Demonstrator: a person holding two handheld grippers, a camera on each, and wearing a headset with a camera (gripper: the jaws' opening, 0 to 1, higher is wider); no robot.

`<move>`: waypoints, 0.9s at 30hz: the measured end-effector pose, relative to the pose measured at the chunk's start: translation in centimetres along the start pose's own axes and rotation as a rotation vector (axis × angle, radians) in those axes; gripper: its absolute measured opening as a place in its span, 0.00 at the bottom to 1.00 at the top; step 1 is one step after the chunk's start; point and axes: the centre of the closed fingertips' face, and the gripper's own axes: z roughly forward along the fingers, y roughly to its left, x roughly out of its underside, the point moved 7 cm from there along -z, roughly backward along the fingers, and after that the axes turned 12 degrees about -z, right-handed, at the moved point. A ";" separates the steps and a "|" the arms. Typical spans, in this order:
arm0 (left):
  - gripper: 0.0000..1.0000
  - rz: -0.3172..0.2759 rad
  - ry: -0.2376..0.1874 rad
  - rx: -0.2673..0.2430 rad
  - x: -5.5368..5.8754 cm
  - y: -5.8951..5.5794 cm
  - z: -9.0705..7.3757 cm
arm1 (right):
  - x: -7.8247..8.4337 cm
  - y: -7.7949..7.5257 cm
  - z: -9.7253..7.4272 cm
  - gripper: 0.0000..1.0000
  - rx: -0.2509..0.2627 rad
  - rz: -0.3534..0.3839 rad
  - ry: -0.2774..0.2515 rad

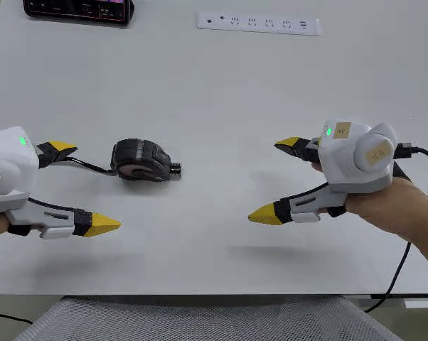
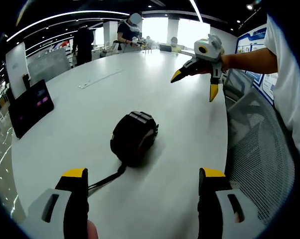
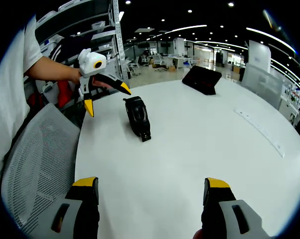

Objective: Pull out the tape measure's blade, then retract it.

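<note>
The tape measure (image 1: 141, 160) lies on its side on the white surface (image 1: 221, 85), blade fully wound in, its hook end turned toward the right hand-held gripper (image 1: 276, 179) and its black strap (image 1: 86, 166) trailing toward the left hand-held gripper (image 1: 82, 186). Both grippers hover with jaws spread wide and nothing in them: the left just beside the case, the right well apart from it.

The step in hand looks to be the first grasp. It would go best with the left closing squarely across the case body, clear of the strap, and the right pinching the small hook and drawing it straight and level, since a sideways pull could twist the case loose.

Farther back on the surface lie a white power strip (image 1: 258, 23) and a dark tablet (image 1: 79, 8). A mesh chair (image 1: 200, 320) sits at the near edge. Around it is an open hall with strip lights, shelving, and people in the distance.
</note>
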 end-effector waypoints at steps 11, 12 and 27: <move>0.86 0.069 0.040 0.011 -1.0 0.8 0.9 | -0.5 -0.8 0.9 0.85 -0.027 -0.032 0.006; 0.86 0.073 0.044 0.014 -1.1 0.8 1.0 | -0.6 -0.9 1.0 0.85 -0.029 -0.036 0.007; 0.81 0.157 0.102 0.042 -2.7 1.8 2.6 | -1.5 -1.7 2.5 0.84 -0.061 -0.065 0.003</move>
